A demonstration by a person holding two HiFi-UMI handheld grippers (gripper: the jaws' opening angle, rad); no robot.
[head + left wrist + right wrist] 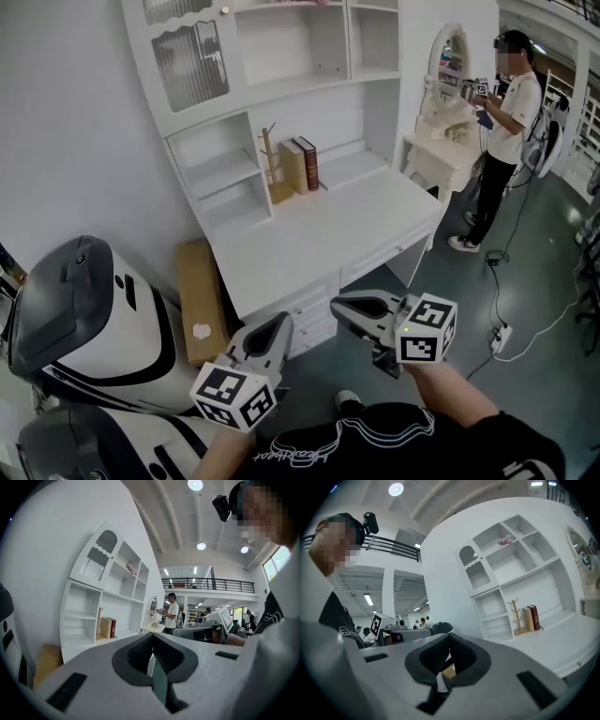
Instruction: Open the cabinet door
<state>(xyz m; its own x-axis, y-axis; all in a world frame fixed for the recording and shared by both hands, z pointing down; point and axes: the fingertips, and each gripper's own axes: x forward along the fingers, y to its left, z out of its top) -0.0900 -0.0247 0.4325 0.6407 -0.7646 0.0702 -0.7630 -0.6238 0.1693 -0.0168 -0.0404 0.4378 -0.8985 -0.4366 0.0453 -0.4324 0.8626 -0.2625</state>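
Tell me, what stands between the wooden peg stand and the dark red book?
A tan book, upright, close beside the red book and right of the stand; the head view shows it best.

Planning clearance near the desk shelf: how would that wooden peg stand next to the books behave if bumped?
The wooden peg stand probably tips easily, since it has a tall thin stem on a small base. It is likely light, being slim wood, so a nudge may slide it first. The books stand close beside it and might stop a fall that way.

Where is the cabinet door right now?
In the head view the cabinet door sits at the upper left of the white hutch, above the small open shelves and left of the open cubbies.
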